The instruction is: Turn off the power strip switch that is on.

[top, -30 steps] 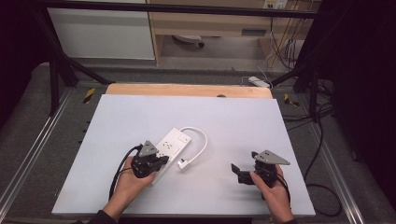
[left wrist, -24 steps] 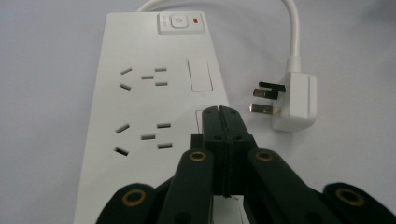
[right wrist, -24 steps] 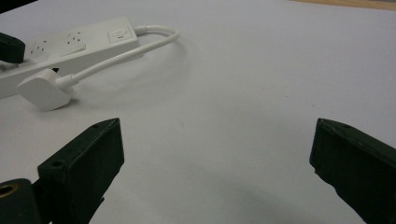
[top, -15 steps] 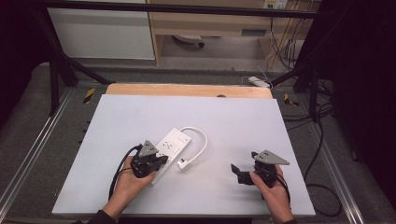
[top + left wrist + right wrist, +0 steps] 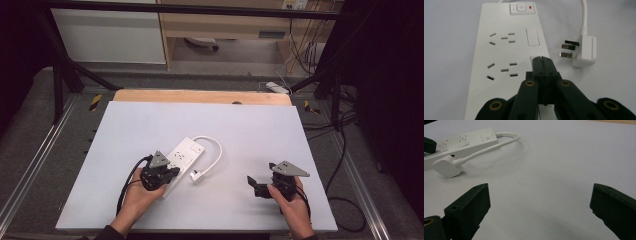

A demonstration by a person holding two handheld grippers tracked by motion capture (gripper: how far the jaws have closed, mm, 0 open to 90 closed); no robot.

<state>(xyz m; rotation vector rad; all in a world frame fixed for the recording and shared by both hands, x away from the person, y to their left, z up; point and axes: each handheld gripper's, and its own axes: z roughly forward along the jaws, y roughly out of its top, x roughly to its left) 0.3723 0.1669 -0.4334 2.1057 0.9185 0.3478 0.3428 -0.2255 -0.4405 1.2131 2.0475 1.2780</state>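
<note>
A white power strip (image 5: 182, 159) lies at a slant on the pale worktop (image 5: 250, 125), left of the middle, its switch end pointing far and right. From that far end a short white cable (image 5: 216, 150) loops round to the right and back toward the near side, ending in a white plug (image 5: 196, 175) that rests on the worktop just beside the strip, apart from it. The left tongs (image 5: 543, 62) sit over the near end of the strip with their jaws pressed together, tips over the strip's right edge beside the nearer group of socket holes (whether the tips touch the surface I cannot tell); the plug's prongs (image 5: 568, 48) point toward the strip. The right tongs (image 5: 256, 185) are well apart to the right, low over bare worktop, their jaws spread wide and holding nothing.
</note>
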